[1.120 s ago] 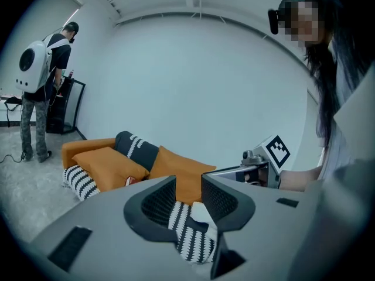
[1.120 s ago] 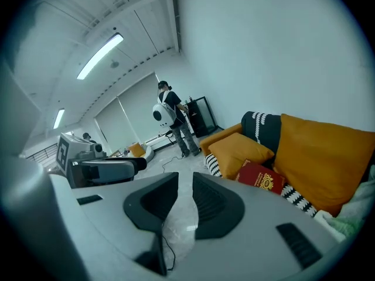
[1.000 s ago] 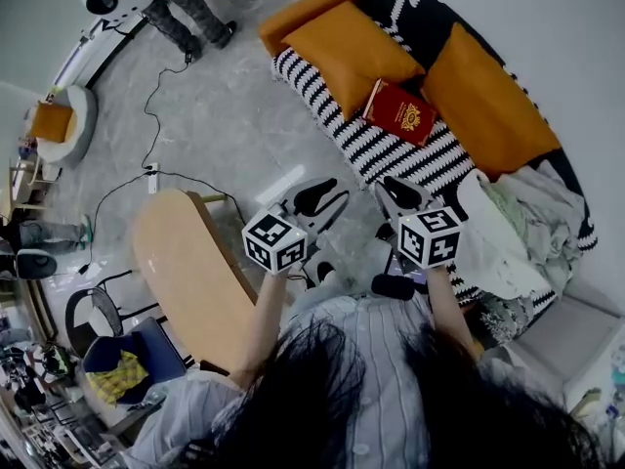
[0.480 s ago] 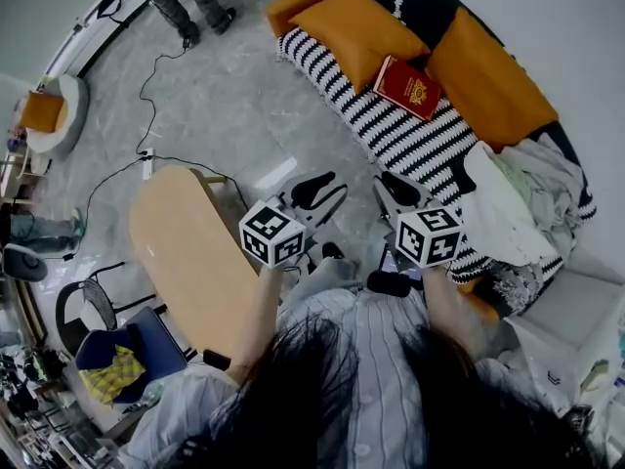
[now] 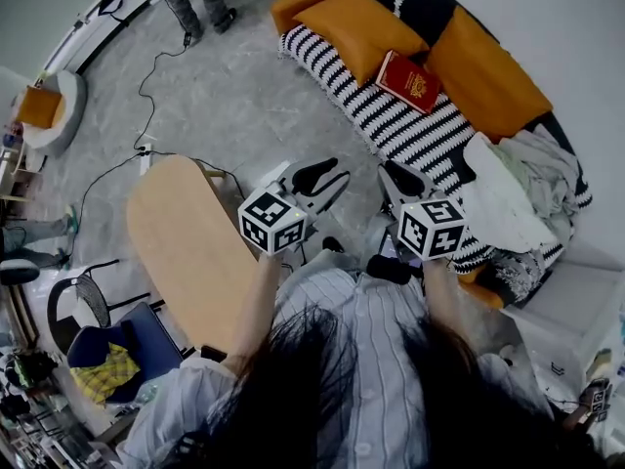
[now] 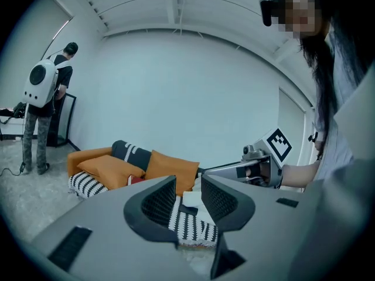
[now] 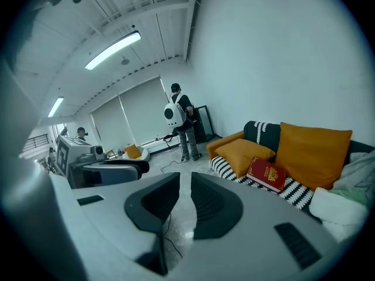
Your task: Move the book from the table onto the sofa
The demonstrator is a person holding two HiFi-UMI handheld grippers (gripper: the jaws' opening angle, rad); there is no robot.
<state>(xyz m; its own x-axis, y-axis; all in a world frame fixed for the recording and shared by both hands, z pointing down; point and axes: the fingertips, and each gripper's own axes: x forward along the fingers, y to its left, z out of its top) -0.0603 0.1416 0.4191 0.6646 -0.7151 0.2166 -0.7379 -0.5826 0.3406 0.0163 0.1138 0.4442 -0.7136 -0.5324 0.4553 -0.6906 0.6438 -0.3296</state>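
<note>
On the striped sofa [image 5: 391, 130], the red book [image 5: 413, 82] lies against an orange cushion [image 5: 356, 37], well apart from the table [image 5: 186, 252], so the transfer appears complete; the left gripper [image 5: 332, 177] jaws stand apart and empty, and the right gripper [image 5: 398, 179] jaws are closing on nothing.

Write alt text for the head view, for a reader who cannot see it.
A red book lies on the striped sofa beside an orange cushion. Nearer the camera, a person holds the left gripper open and empty and the right gripper, its jaws closing on nothing, above the floor beside an oval wooden table.
</note>
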